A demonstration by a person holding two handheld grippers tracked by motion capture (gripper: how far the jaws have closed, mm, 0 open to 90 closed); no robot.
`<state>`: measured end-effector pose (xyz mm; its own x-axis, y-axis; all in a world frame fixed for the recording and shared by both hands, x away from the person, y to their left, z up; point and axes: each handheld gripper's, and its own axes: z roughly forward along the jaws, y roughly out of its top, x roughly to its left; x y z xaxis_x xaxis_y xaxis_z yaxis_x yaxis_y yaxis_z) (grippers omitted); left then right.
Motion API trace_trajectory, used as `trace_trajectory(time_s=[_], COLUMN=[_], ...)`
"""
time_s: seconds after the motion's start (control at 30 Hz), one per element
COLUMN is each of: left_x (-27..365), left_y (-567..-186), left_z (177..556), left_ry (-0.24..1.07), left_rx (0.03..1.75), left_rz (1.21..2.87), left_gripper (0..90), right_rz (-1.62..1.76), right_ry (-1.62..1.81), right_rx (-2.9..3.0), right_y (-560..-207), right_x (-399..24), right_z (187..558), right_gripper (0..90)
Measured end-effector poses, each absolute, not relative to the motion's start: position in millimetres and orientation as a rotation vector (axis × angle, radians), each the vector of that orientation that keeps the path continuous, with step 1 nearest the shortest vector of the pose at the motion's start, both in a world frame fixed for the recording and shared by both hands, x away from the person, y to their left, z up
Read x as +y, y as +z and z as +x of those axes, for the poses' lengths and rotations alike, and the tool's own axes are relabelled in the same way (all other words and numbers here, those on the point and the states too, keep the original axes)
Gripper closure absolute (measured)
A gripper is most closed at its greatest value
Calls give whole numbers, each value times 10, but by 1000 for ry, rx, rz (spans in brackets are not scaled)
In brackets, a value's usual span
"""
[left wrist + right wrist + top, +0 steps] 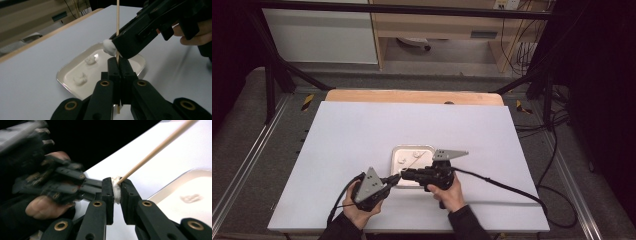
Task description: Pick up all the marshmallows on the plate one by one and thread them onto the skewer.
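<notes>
Nearest the lens in the left gripper view: left gripper [117, 65], jaws pressed together on a thin wooden skewer [117, 17], pinched low on its length so that a short end pokes out below the pads and the long shaft runs up out of the top of that view. Just above that grip, a white marshmallow [109, 47] on the skewer, clamped by the right gripper [115, 48], which enters from the upper right with a hand behind it. Seen from the right gripper view: right gripper [116, 190] closed narrowly on the marshmallow [116, 188], white mass squeezed between the two pads, skewer [155, 150] emerging from it and slanting up to the right; left gripper [75, 182] blurred behind, close by and pointing in toward the same spot.

Below and behind the held pieces: a shallow white tray [65, 72] with two more marshmallow pieces, one toward the far end [90, 60] and one nearer the left rim [80, 79]. All of it on a white table [30, 82] with a wooden edge strip [47, 33] along the far side.

From the high view: both grippers meeting over the near edge of the tray [395, 150], left gripper [394, 179] coming from the lower left, right gripper [404, 175] from the right, forearms entering from the bottom, a black cable [502, 187] trailing off to the right across the table [362, 130].
</notes>
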<state>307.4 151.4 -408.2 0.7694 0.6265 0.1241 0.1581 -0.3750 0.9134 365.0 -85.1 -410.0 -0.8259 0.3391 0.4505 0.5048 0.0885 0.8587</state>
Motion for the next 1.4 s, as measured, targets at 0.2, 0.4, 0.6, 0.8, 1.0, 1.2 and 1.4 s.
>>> trace_trajectory(time_s=[0.2, 0.4, 0.6, 0.8, 1.0, 1.2, 1.4], left_x=[1579, 1576, 1616, 1699, 1819, 1893, 1930], left_y=[-4113, -4145, -4167, -4196, -4219, -4231, -4242], left_z=[3127, 3137, 3167, 3210, 3241, 3259, 3275], left_ry=[469, 472, 448, 436, 412, 404, 391], left_rx=[637, 646, 672, 715, 760, 780, 796], left_rz=[1893, 1917, 1928, 1948, 1940, 1935, 1928], left_gripper=[893, 892, 892, 891, 891, 890, 890], right_rz=[-880, -923, -979, -1050, -1144, -1143, -1098], right_ry=[-1865, -1904, -1908, -1853, -1740, -1629, -1554], right_rx=[-2152, -2166, -2249, -2431, -2543, -2679, -2777], right_y=[-4166, -4086, -4033, -4062, -4128, -4211, -4252], right_x=[-813, -914, -1059, -1143, -1147, -1065, -955], right_z=[3692, 3702, 3733, 3809, 3992, 4180, 4328], right_gripper=[812, 686, 437, 218, 168, 151, 163])
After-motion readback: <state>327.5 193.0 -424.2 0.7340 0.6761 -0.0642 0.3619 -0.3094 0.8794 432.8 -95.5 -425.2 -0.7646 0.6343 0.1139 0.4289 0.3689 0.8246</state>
